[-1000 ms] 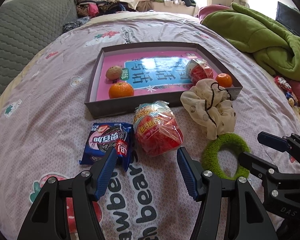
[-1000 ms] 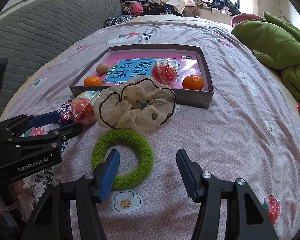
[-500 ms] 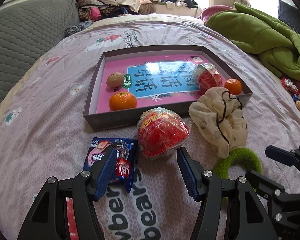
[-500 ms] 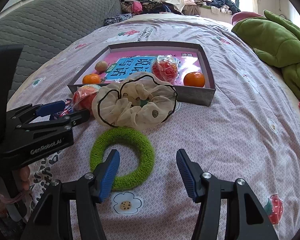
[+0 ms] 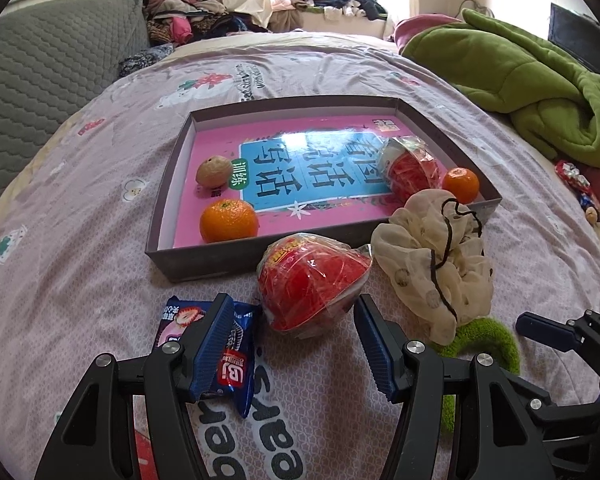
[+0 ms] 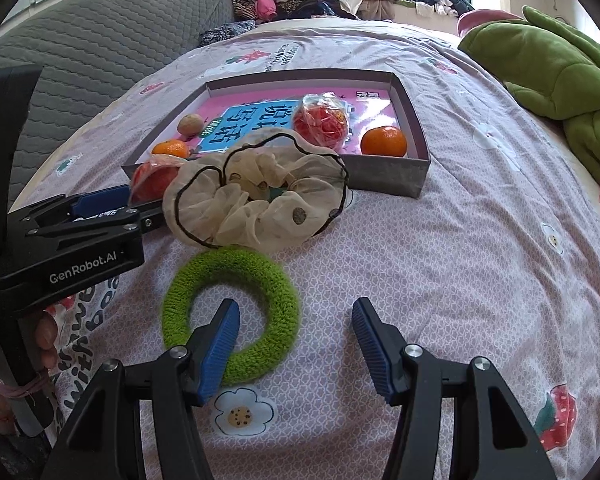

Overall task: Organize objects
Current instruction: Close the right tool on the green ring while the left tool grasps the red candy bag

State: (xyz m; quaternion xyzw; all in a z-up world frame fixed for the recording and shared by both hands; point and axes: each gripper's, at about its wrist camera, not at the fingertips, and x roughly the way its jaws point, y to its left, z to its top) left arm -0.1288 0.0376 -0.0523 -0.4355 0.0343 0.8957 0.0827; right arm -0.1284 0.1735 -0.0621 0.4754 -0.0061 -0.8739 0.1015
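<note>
A grey box [image 5: 162, 236] with a pink book lining its floor lies on the bed; inside are two oranges [image 5: 228, 221], a brown nut [image 5: 211, 171] and a red snack bag [image 5: 412, 168]. Just in front of it lies a second red snack bag [image 5: 312, 280], and my left gripper [image 5: 294, 344] stands open right behind it, its fingers apart on either side. A blue snack packet [image 5: 236, 364] lies under the left finger. My right gripper [image 6: 296, 344] is open over the green fuzzy ring [image 6: 232, 312], one finger inside the ring. A cream scrunchie [image 6: 256, 196] rests against the box.
A green blanket [image 5: 532, 80] is heaped at the right of the bed. A grey quilted headboard [image 5: 40, 68] runs along the left. Clothes pile up by the window at the back. Small wrapped sweets [image 5: 576, 184] lie at the right edge.
My left gripper has moved forward toward the box, so the red snack bag now sits close between its fingertips. The right gripper has stayed over the green ring.
</note>
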